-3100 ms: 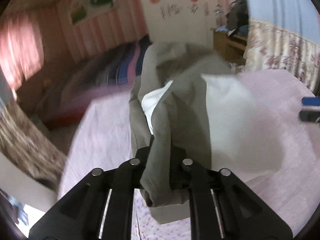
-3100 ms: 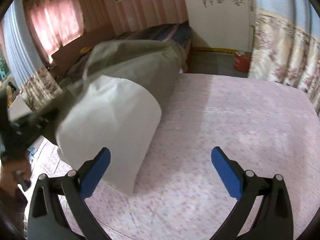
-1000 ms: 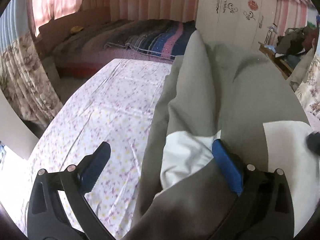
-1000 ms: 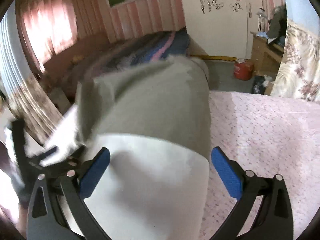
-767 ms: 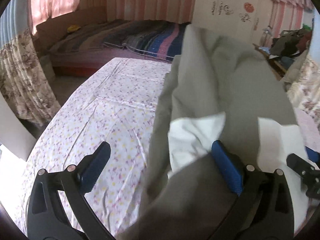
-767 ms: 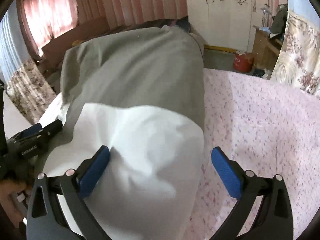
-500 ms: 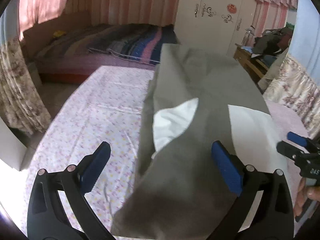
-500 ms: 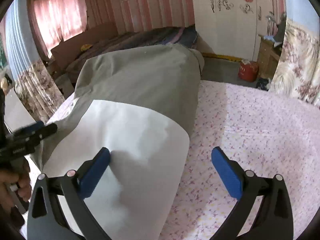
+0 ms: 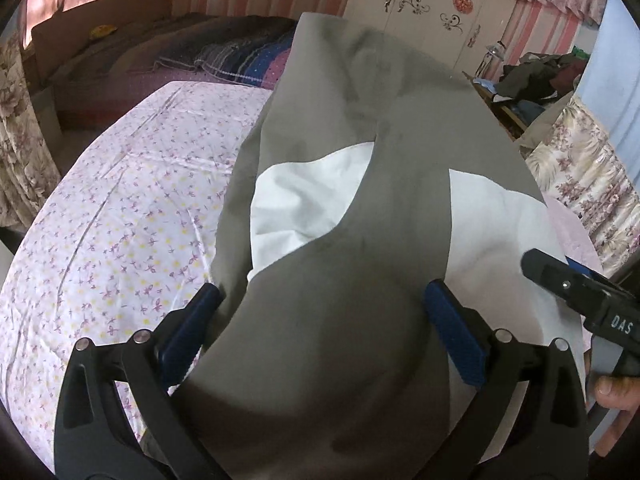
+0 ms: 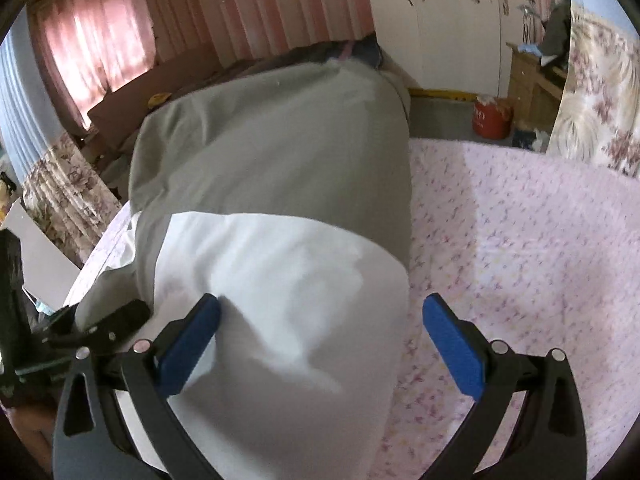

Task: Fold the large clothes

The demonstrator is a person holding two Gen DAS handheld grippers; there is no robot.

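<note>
A large grey-and-white garment (image 9: 360,184) lies stretched along the bed with the floral pink sheet (image 9: 120,220). It also shows in the right wrist view (image 10: 280,208), grey at the far end and white near me. My left gripper (image 9: 320,320) is open, its jaws wide apart over the garment's near grey part. My right gripper (image 10: 320,328) is open over the white near end. Each gripper shows at the edge of the other's view: the right one (image 9: 580,300) and the left one (image 10: 104,328).
The floral sheet (image 10: 520,240) spreads to the right of the garment. A second bed with a dark striped blanket (image 9: 224,52) stands beyond. A white wardrobe (image 9: 432,8), a cluttered wooden desk (image 9: 532,80), a red bucket (image 10: 492,116) and floral curtains (image 10: 592,100) surround the bed.
Earlier the left gripper held the garment shut and carried it; it has since let go. In the last second both open grippers came lower and closer over the garment's near end.
</note>
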